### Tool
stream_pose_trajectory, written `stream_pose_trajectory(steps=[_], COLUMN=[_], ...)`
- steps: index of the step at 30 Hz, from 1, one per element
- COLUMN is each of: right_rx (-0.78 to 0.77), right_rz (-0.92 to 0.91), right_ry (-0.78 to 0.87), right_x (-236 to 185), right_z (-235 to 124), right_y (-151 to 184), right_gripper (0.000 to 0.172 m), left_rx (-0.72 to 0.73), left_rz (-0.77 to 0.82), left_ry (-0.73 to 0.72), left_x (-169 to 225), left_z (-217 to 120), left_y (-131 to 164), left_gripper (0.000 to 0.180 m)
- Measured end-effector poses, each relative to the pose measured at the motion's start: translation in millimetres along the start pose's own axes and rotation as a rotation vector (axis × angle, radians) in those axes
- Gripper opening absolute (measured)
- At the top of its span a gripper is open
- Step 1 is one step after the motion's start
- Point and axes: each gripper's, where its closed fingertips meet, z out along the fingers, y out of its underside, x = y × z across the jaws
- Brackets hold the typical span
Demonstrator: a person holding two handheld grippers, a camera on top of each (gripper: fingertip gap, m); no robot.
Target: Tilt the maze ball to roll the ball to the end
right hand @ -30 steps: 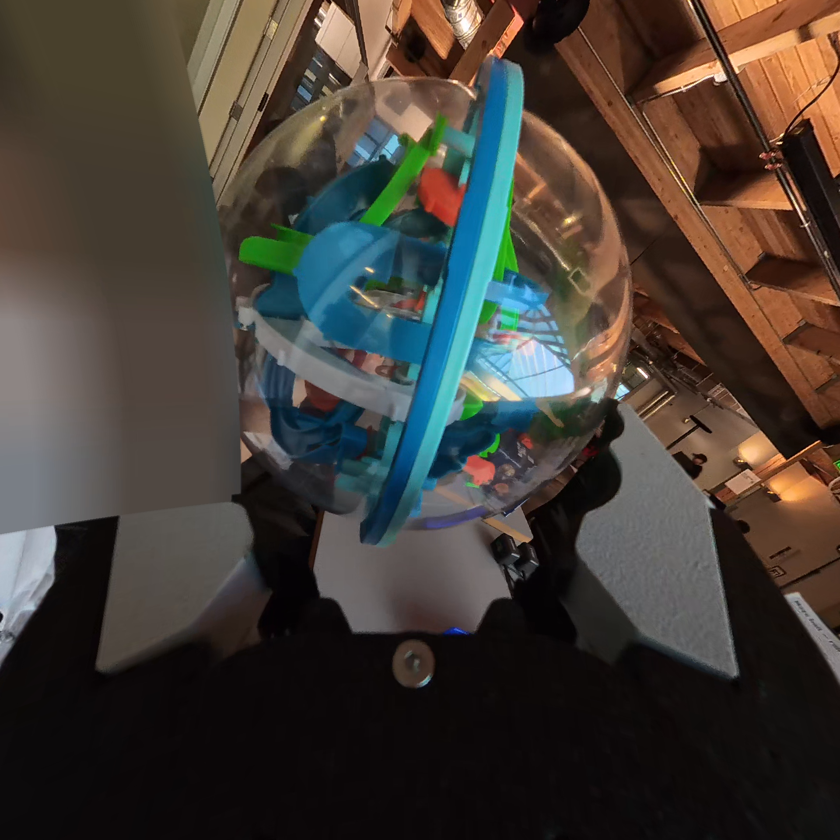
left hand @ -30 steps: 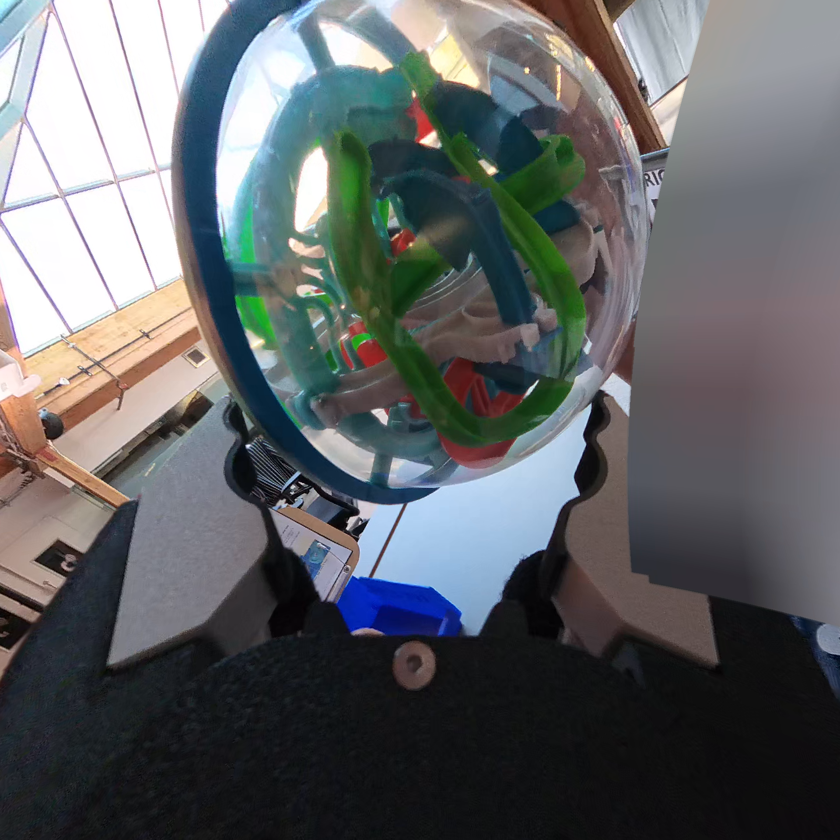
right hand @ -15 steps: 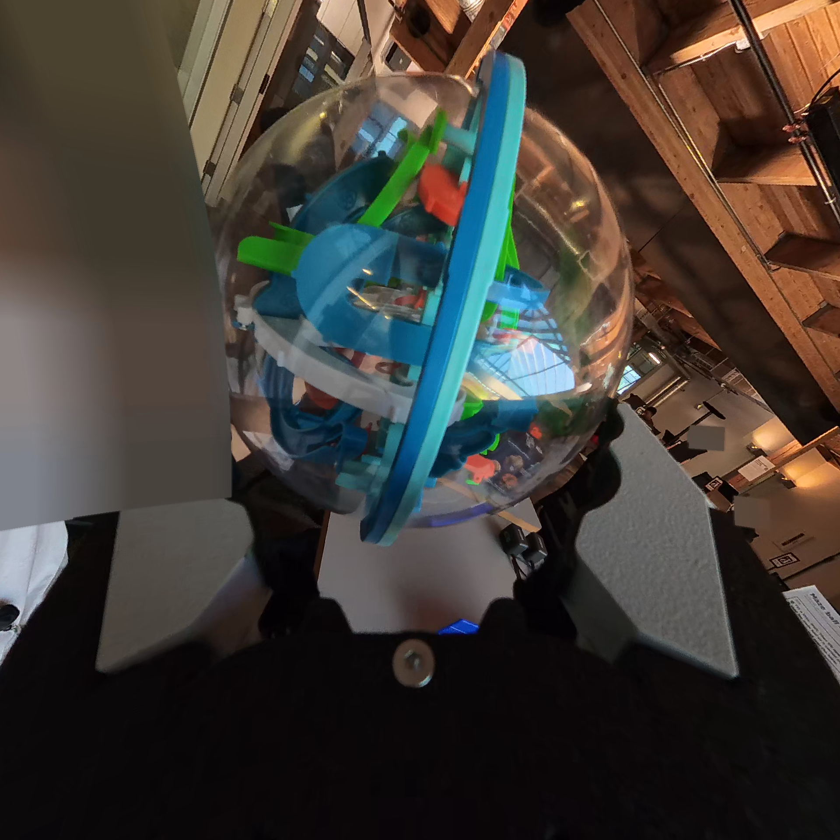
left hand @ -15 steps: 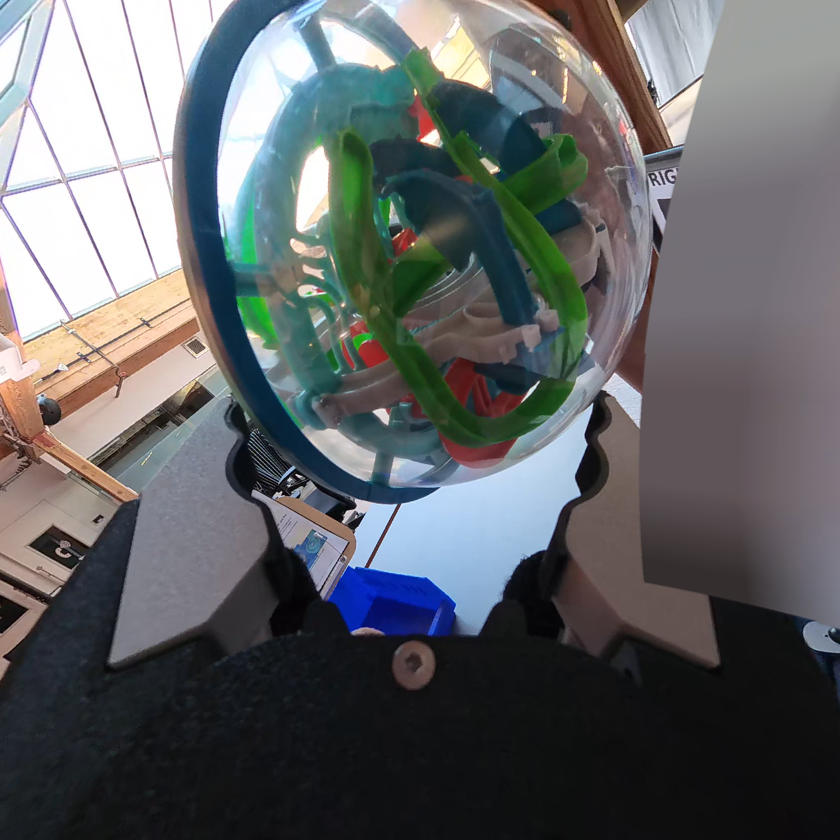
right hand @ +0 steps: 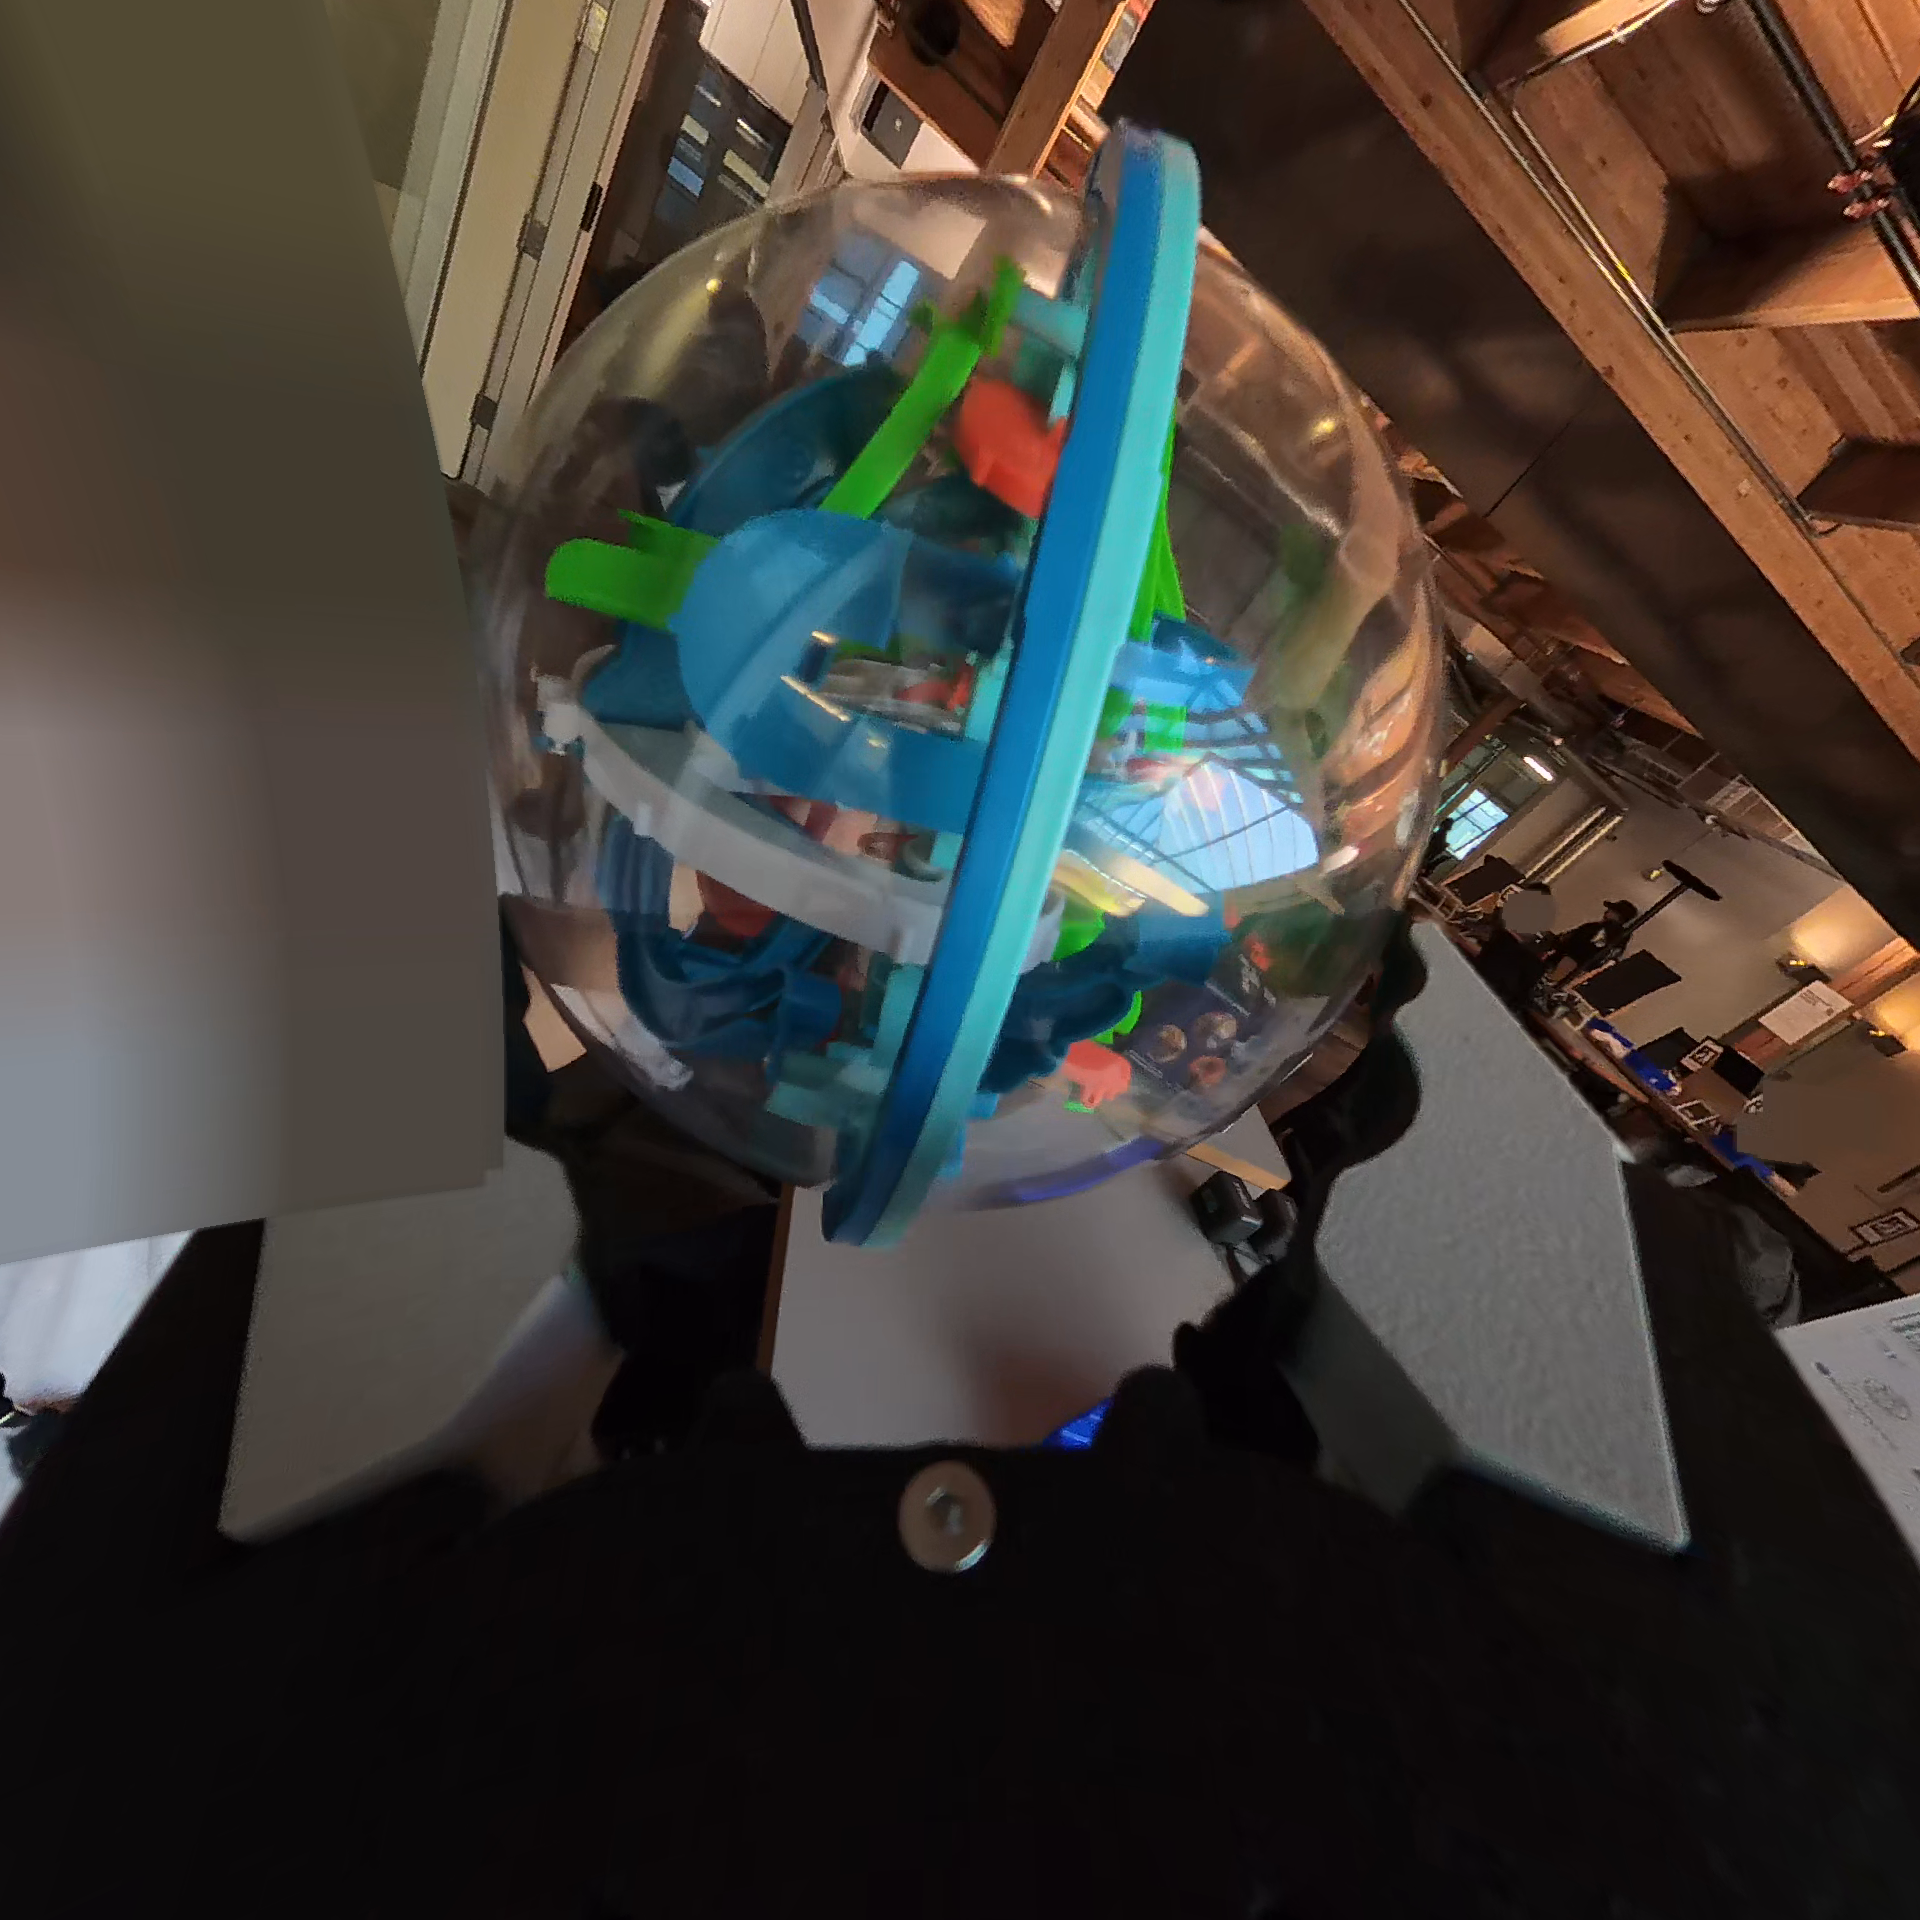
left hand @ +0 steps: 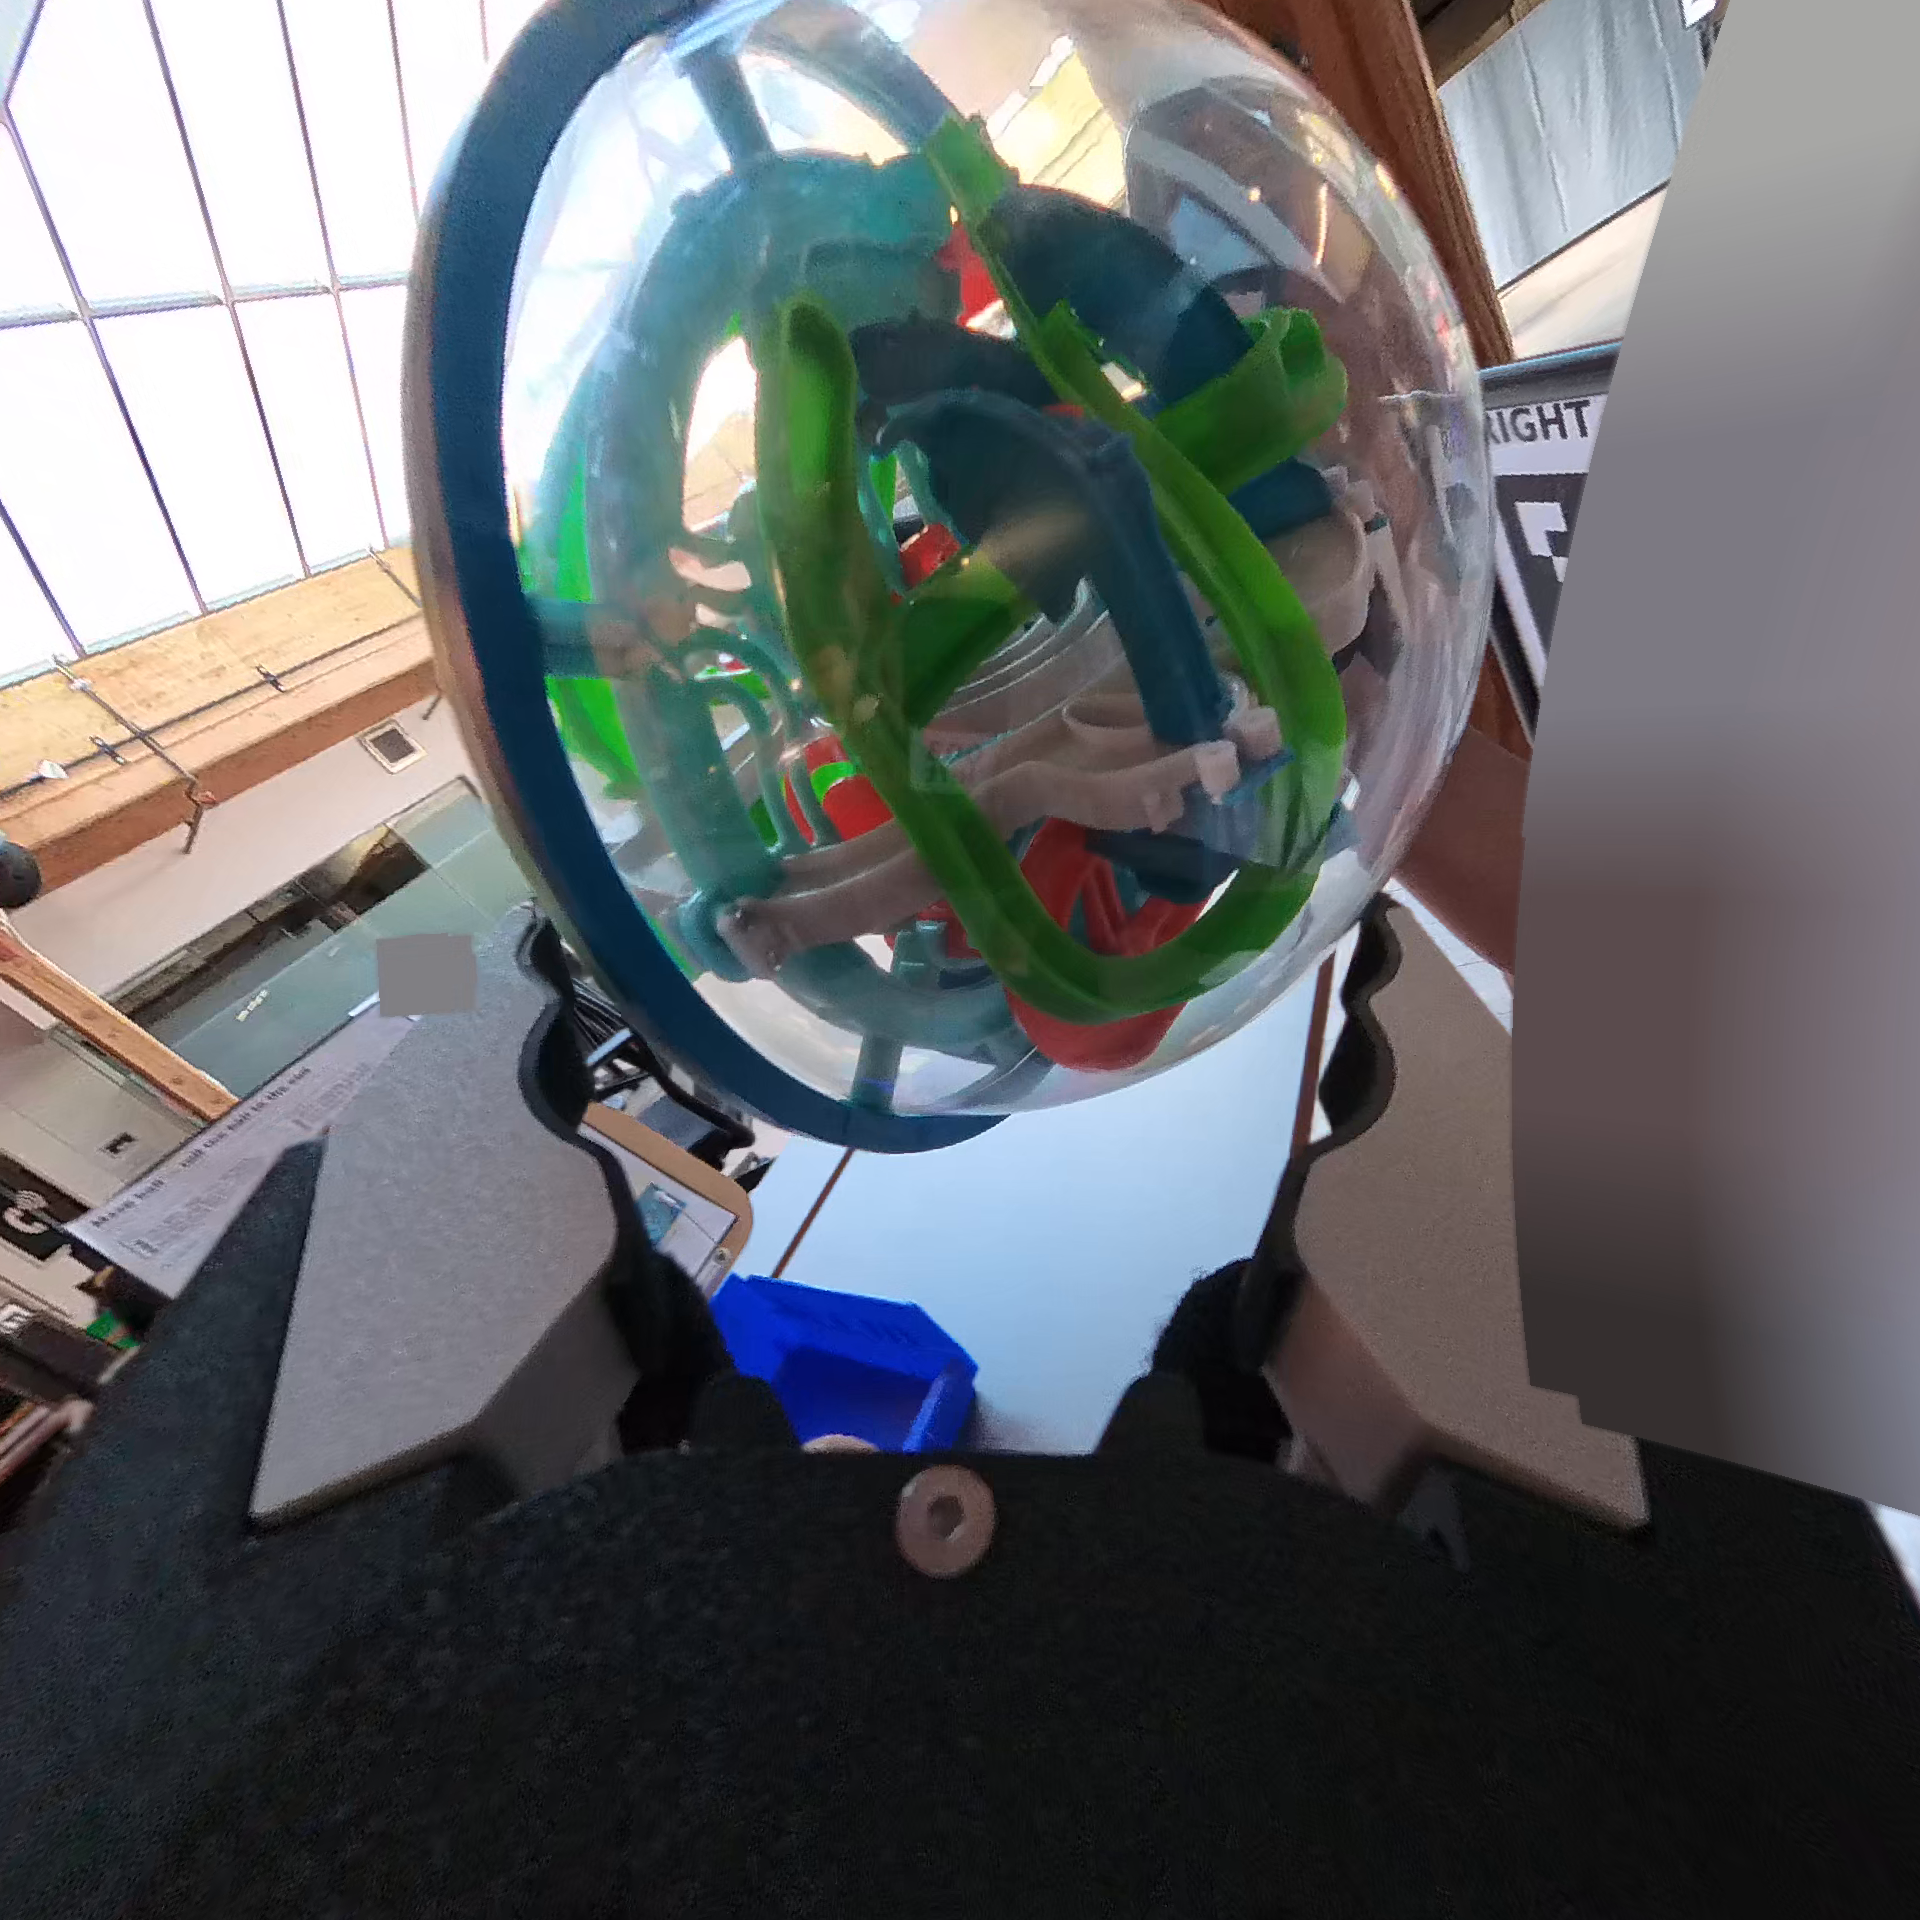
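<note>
The maze ball (left hand: 935,582), a clear sphere with a blue equator ring (right hand: 1049,675) and green, teal, red and pale tracks inside, is held up in the air between the two grippers, well above the pale bench (left hand: 1039,1247) and the blue bin (left hand: 852,1361) below. The left gripper (left hand: 945,997) has its jaws set wide and clamped on the lower curve of the shell, the left fingertip (left hand: 551,997) against the ring side and the right one against the clear dome; the right gripper (right hand: 956,1049) grips it likewise from the opposite side, its right fingertip (right hand: 1382,1018) pressed to the dome (its left fingertip sits in shadow behind the shell, so contact there is less plain). By the look of it the shell is rigid, light, hollow plastic, smooth and glossy, so probably slippery under flat pads and likely to crack or scuff if squeezed hard or dropped. The wavy black pads seem to cradle the curvature, and the ring offers a ridge to stop it spinning out; holding below the widest girth as now looks adequate for slow tilts, less so for sharp ones. The small rolling ball cannot be picked out among the tracks. As for writing, a black and white marker panel (left hand: 1538,499) bearing a word stands behind the sphere, and printed sheets (left hand: 208,1174) lie at the edges; no brand shows on the sphere.
</note>
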Motion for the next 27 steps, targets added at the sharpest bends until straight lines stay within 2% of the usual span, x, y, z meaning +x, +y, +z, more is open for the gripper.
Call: stream_pose_trajectory(steps=[6, 11, 15, 19, 24, 27], right_rx=[0.013, 0.069, 0.108, 0.157, 0.195, 0.211], right_rz=[0.206, 0.496, 0.627, 0.58, 0.39, 0.316], right_ry=[0.019, 0.036, 0.025, 0.006, 0.007, 0.015], right_x=[2.8, 5.1, 2.4, 0.7, -3.4, -8.4], right_z=[-1.0, -2.1, 3.1, 10.6, 13.3, 11.1], right_y=[41.6, 111.1, 166.6, 184.9, 170.0, 163.0], right_gripper=[0.154, 0.155, 0.153, 0.153, 0.153, 0.154], left_rx=[-0.034, -0.11, -0.146, -0.144, -0.127, -0.131], left_rz=[-0.192, -0.419, -0.474, -0.39, -0.225, -0.204], left_ry=[0.057, 0.097, 0.1, 0.081, 0.061, 0.056], left_x=[2.6, 6.8, 8.8, 5.5, 11.3, 16.9], left_z=[9.2, 22.0, 25.3, 21.0, 13.3, 11.4], left_y=[39.6, 102.2, 145.4, 154.6, 147.2, 148.2], left_gripper=[0.142, 0.142, 0.142, 0.142, 0.141, 0.141])
